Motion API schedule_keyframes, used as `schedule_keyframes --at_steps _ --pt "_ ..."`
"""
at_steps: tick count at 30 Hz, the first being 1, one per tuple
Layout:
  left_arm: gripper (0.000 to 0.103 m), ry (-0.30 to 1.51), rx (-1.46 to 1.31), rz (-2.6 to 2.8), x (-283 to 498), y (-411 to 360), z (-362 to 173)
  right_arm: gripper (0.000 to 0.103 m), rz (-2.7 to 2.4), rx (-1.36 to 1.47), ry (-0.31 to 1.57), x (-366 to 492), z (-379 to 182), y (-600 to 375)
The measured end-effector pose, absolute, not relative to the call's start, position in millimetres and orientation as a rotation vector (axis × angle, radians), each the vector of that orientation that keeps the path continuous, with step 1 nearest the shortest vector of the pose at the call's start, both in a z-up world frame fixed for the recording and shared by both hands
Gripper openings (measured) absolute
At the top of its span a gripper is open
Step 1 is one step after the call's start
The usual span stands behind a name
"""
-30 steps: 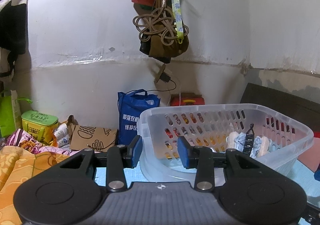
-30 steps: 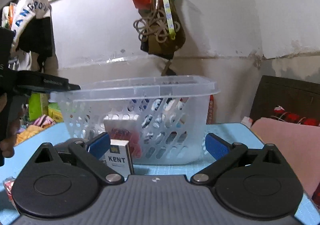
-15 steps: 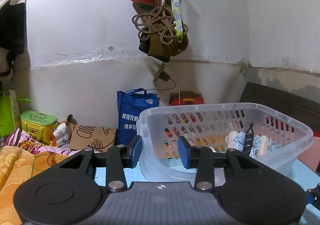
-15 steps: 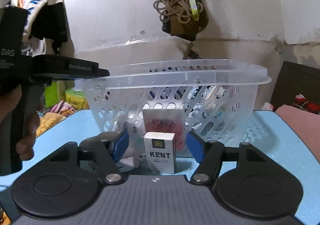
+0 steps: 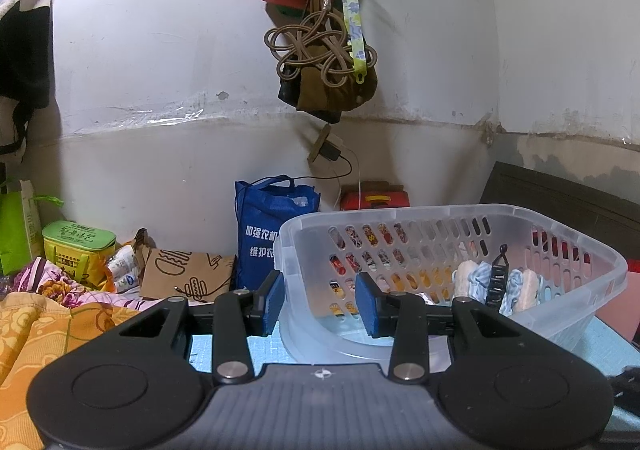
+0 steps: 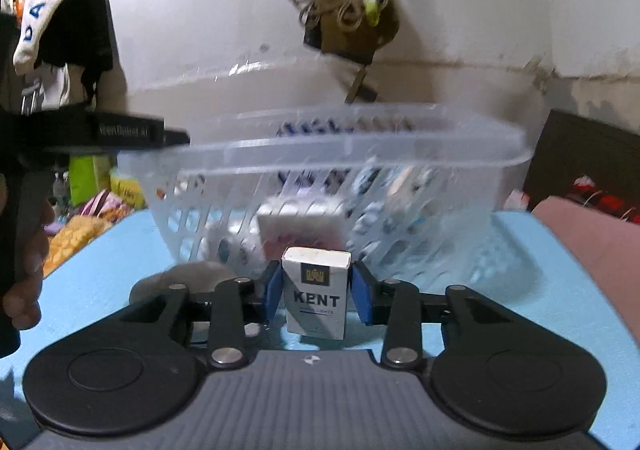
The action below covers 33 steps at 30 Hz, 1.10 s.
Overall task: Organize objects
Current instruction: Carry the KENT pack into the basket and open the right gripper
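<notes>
A clear plastic basket [image 5: 568,250] stands on the blue table and holds cloth items and a black clip [image 5: 496,282]. My left gripper [image 5: 320,306] sits at the basket's near left corner, its blue pads on either side of the basket wall, a gap still showing. In the right wrist view the same basket [image 6: 400,153] is right ahead. My right gripper [image 6: 316,296] is shut on an upright white KENT cigarette pack [image 6: 316,298], in front of the basket. The left gripper's body [image 6: 100,129] and the hand holding it show at left.
The blue table [image 6: 120,250] carries the basket. Behind are a blue bag [image 5: 264,234], a green box [image 5: 76,246], a brown paper bag [image 5: 184,274] and a red box [image 5: 376,199]. Orange cloth [image 5: 36,330] lies left, a pink cushion [image 6: 592,242] right. Ropes and bags [image 5: 324,49] hang on the wall.
My right gripper has closed from wide open onto the KENT pack, which now sits centred between the pads. The left gripper has hardly moved.
</notes>
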<state>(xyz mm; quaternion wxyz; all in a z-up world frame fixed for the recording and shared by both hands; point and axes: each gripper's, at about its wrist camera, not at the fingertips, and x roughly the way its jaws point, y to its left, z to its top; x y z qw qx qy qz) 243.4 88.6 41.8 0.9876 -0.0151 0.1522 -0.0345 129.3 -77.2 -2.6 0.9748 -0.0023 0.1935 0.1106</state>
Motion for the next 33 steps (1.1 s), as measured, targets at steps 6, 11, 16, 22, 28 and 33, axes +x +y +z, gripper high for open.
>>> schedule_keyframes --at_steps 6,11,16,22,28,33 --pt "0.043 0.306 -0.030 -0.069 243.4 88.7 41.9 0.041 0.238 0.016 0.295 102.3 16.1 -100.6" --pt "0.043 0.309 -0.027 -0.070 243.2 88.9 41.4 0.041 0.270 0.033 0.184 77.7 48.6 -118.1" --pt "0.043 0.319 -0.021 -0.064 243.7 88.1 42.4 0.041 0.238 -0.016 0.124 96.8 94.3 -117.8" --pt "0.043 0.327 -0.015 -0.060 244.2 87.2 43.5 0.041 0.114 -0.042 0.210 171.1 107.5 -105.3" --pt "0.043 0.329 -0.012 -0.063 244.9 87.3 44.9 0.041 0.050 -0.030 0.280 200.3 84.9 -101.0" --pt "0.044 0.328 -0.013 -0.065 244.6 87.5 45.1 0.097 0.014 -0.050 0.288 208.7 78.3 -102.6"
